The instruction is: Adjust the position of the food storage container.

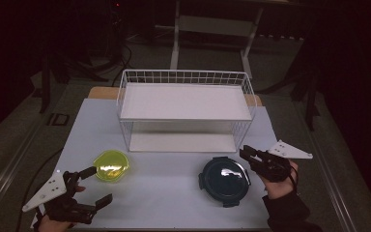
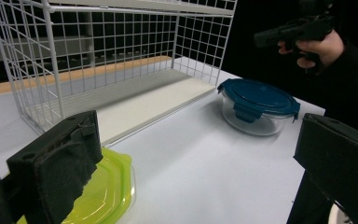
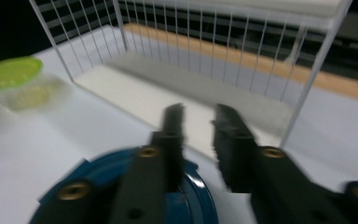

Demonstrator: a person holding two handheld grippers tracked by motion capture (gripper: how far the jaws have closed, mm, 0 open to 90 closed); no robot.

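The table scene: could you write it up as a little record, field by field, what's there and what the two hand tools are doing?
surface: pale table
rack: white wire shelf, two tiers, at the back
left container: clear tub with yellow-green lid, in front of the rack's left end
right container: glass tub with dark blue clip lid, lid on
left gripper: jaws wide apart, holding nothing, near the yellow-green lid
right gripper: narrow gap between jaws, holding nothing, by the blue lid's far edge

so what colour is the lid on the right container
Dark blue lid, clearest in the left gripper view.
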